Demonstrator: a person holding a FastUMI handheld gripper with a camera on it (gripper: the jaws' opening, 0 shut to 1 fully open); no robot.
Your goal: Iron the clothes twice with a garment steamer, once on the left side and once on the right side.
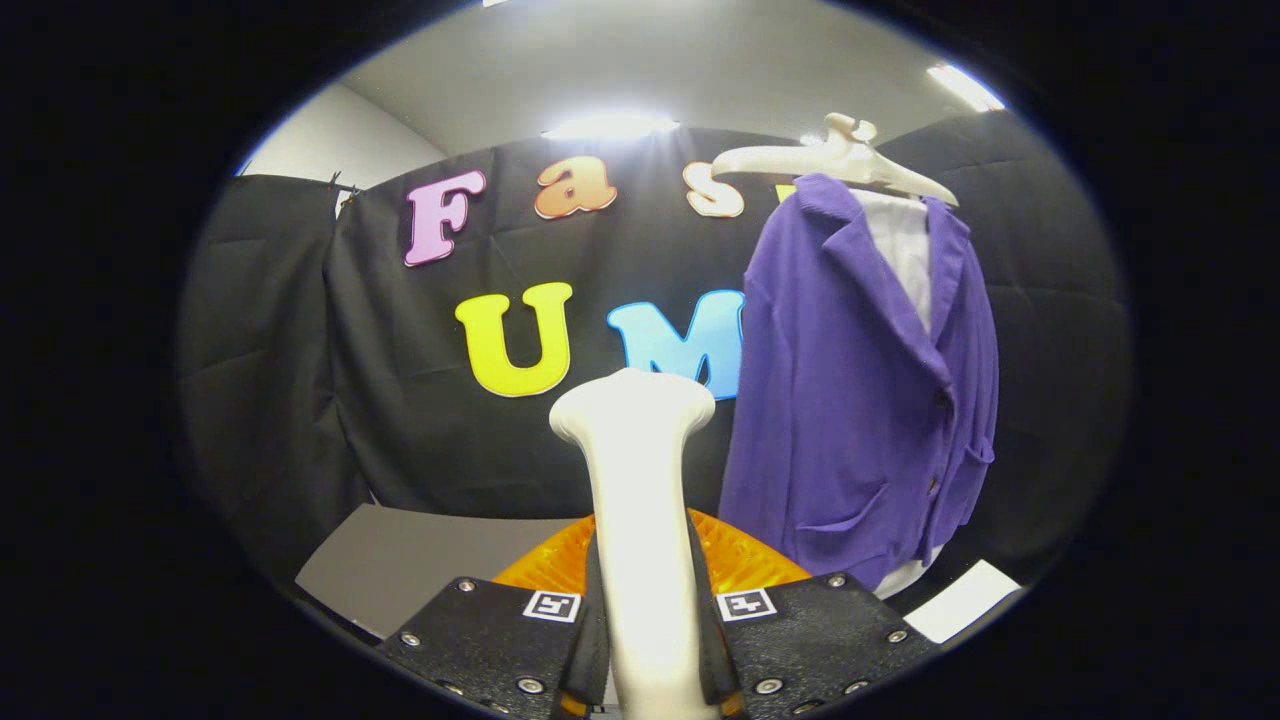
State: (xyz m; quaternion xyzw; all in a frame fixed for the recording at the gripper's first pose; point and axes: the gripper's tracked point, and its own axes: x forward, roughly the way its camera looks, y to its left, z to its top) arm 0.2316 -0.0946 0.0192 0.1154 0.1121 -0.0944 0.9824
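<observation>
Partly hidden steamer (640, 480) clamped between fingers (480, 640), purple jacket (850, 400) beyond — hem cut off.

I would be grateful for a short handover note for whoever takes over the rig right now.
Tongs: shut on the garment steamer, its white handle between both fingers, head raised ahead of them.
Purple jacket: on a white hanger against the black wall, beyond the fingers and to their right, apart from the steamer head.
Done: steamer picked up.
Left: no contact with the cloth yet, so both passes, left side and right side, seem still to do.
</observation>
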